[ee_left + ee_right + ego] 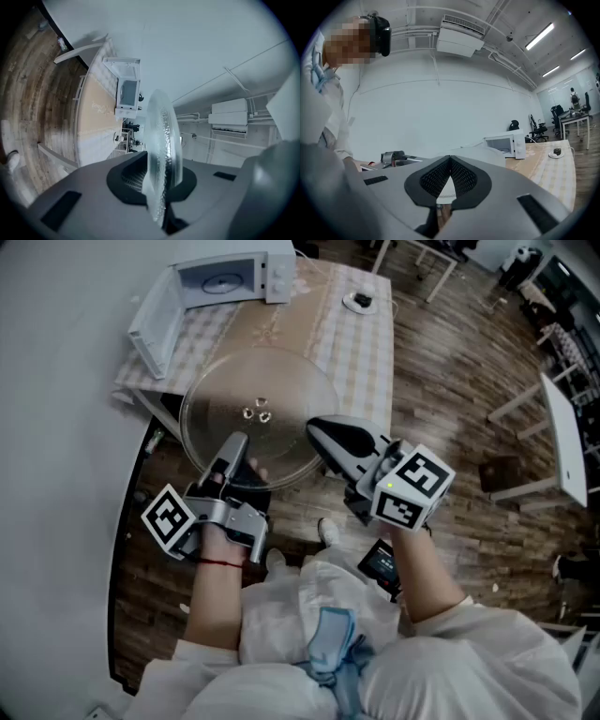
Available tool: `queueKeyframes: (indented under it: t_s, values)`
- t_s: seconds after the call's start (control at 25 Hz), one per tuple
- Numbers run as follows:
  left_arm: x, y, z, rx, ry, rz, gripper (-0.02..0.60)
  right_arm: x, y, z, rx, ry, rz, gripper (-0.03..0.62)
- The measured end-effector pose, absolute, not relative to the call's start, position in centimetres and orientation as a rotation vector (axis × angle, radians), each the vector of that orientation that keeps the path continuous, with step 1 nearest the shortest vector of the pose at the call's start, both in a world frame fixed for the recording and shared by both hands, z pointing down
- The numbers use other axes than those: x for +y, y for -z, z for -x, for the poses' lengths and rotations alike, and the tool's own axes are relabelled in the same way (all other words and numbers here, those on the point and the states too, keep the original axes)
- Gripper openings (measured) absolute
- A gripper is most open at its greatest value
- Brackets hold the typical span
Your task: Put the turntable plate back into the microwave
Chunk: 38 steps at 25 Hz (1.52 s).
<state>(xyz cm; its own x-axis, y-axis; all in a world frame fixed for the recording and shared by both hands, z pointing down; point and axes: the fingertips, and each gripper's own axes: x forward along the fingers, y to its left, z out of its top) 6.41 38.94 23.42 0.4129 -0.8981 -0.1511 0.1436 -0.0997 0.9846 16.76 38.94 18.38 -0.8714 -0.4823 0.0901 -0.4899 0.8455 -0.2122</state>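
The clear glass turntable plate (258, 413) hangs level in the air in front of the table, and its near rim sits between the jaws of my left gripper (233, 442). In the left gripper view the plate (164, 140) stands edge-on, clamped in the left gripper (161, 187). My right gripper (315, 426) is shut with its tip at the plate's right rim, and nothing shows between its pads (450, 161). The white microwave (234, 276) stands at the table's far end with its door (155, 329) swung open; it also shows as the microwave (127, 91) and microwave (506, 145).
A table with a checked cloth (352, 343) carries the microwave and a small round dish (358, 302). A white wall runs along the left. Wooden floor (450, 390) lies to the right, with white desks (562, 437) and office chairs further off.
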Motion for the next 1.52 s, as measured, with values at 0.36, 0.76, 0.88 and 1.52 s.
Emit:
queueKeyframes:
  t_s: [0.36, 0.76, 0.88, 1.52]
  values:
    - [38.62, -23.56, -6.53, -0.721, 1.03, -1.391, 0.023, 38.75, -18.52, -16.81, -2.985, -0.349, -0.781, 0.032]
    - [38.66, -23.69, -6.53, -0.716, 1.029, -1.381, 0.021, 38.96, -18.19, -16.72, -3.007, -0.339, -0.773, 0.035]
    - [38.61, -23.52, -6.58, -0.717, 1.023, -1.389, 0.021, 39.05, -18.24, -16.72, -2.998, -0.317, -0.766, 0.035]
    - [38.53, -23.58, -6.74, -0.704, 1.015, -1.39, 0.021, 39.13, -18.16, -16.9, -3.019, -0.355, -0.748, 0.035]
